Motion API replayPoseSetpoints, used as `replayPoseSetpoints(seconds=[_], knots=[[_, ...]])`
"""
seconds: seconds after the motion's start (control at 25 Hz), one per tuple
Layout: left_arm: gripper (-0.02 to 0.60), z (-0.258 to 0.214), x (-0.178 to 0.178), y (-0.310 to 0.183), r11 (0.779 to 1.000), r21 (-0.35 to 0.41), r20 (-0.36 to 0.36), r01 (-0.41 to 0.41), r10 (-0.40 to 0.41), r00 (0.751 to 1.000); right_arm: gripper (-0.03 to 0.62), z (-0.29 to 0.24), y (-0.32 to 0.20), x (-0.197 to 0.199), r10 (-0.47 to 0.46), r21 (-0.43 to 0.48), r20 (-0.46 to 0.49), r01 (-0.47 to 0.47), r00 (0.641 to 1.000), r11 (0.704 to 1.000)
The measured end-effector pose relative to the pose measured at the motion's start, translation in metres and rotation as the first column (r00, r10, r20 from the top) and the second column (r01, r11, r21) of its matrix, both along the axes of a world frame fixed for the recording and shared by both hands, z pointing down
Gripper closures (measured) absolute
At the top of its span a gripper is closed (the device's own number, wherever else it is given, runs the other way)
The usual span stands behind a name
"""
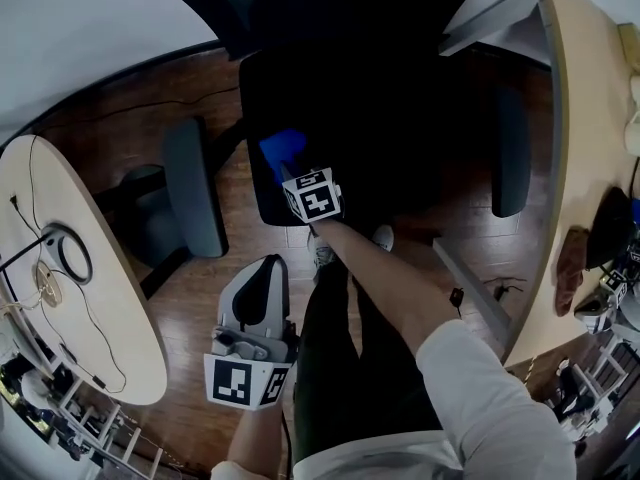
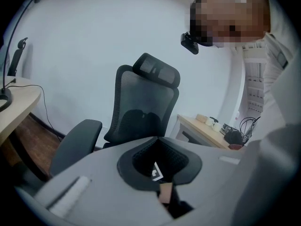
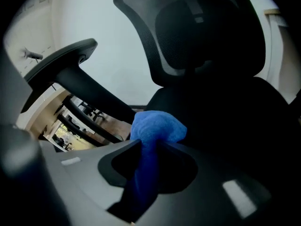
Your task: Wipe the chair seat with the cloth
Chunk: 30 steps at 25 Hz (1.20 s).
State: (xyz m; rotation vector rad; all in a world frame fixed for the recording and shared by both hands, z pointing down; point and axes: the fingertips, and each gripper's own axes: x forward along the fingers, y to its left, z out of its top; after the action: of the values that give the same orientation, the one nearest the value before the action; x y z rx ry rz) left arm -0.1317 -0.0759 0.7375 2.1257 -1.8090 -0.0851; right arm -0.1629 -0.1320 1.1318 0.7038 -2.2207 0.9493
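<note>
The black chair seat (image 1: 400, 118) fills the upper middle of the head view, with grey armrests at its left (image 1: 190, 198) and right (image 1: 510, 153). My right gripper (image 1: 292, 168) reaches over the seat's front left corner, shut on a blue cloth (image 1: 283, 150). In the right gripper view the cloth (image 3: 157, 128) bulges out of the jaws of that gripper (image 3: 155, 142), close to the seat (image 3: 235, 126) and below the backrest (image 3: 202, 36). My left gripper (image 1: 268, 268) hangs low by the person's legs, shut and holding nothing, and it (image 2: 159, 140) looks up at the chair's backrest (image 2: 143, 107).
A pale oval desk (image 1: 60, 298) with cables and a black ring stands at the left. A long wooden desk (image 1: 575, 168) with clutter runs down the right. Wood floor (image 1: 230, 228) lies in front of the chair. The person's legs and shoes stand close to the seat front.
</note>
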Motion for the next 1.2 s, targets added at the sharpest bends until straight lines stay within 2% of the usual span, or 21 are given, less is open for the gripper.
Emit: replayPoseSetpoints(seconds=[0.08,0.2,0.4,0.56,0.68,0.8,0.92,1.04,1.12,1.2], knots=[[0.511,0.002,-0.003,-0.001,1.000,-0.005,-0.008,0.009,-0.009,1.000,0.500,0.005,-0.014,0.041,0.027,0.024,-0.035,-0.026,0.999,0.999],[0.511,0.000,0.002,-0.005,1.000,0.001,-0.020,0.007,-0.007,1.000,0.500,0.016,-0.037,0.123,0.088,0.054,-0.112,-0.082,0.990,0.995],[0.511,-0.002,0.020,-0.015,0.999,0.008,-0.025,-0.033,0.033,0.999,0.500,0.025,-0.071,0.251,0.200,0.089,-0.216,-0.185,0.956,0.979],[0.511,-0.003,0.032,-0.021,0.998,0.015,-0.028,-0.053,0.053,0.998,0.500,0.014,-0.093,0.310,0.250,0.135,-0.247,-0.222,0.936,0.966],[0.511,0.001,0.036,-0.020,0.998,0.016,-0.027,-0.060,0.061,0.998,0.500,0.006,-0.101,0.327,0.291,0.144,-0.237,-0.262,0.927,0.954],[0.511,0.003,0.039,-0.016,0.998,0.011,-0.030,-0.056,0.056,0.998,0.500,-0.010,-0.093,0.290,0.269,0.132,-0.167,-0.248,0.949,0.960],[0.511,-0.002,0.039,-0.012,0.998,0.019,-0.033,-0.053,0.054,0.998,0.500,-0.033,-0.058,0.202,0.195,0.116,-0.046,-0.188,0.980,0.975],[0.511,-0.005,0.033,-0.007,0.999,0.023,-0.036,-0.043,0.044,0.998,0.500,-0.047,0.001,0.098,0.131,0.043,0.071,-0.134,0.989,0.990],[0.511,-0.006,0.025,-0.003,0.999,0.023,-0.035,-0.030,0.030,0.999,0.500,-0.046,0.044,0.038,0.074,0.001,0.096,-0.074,0.993,0.997],[0.511,-0.007,0.016,0.003,1.000,0.023,-0.033,-0.012,0.012,0.999,0.500,-0.036,0.077,-0.002,0.029,-0.030,0.090,-0.026,0.996,0.999]])
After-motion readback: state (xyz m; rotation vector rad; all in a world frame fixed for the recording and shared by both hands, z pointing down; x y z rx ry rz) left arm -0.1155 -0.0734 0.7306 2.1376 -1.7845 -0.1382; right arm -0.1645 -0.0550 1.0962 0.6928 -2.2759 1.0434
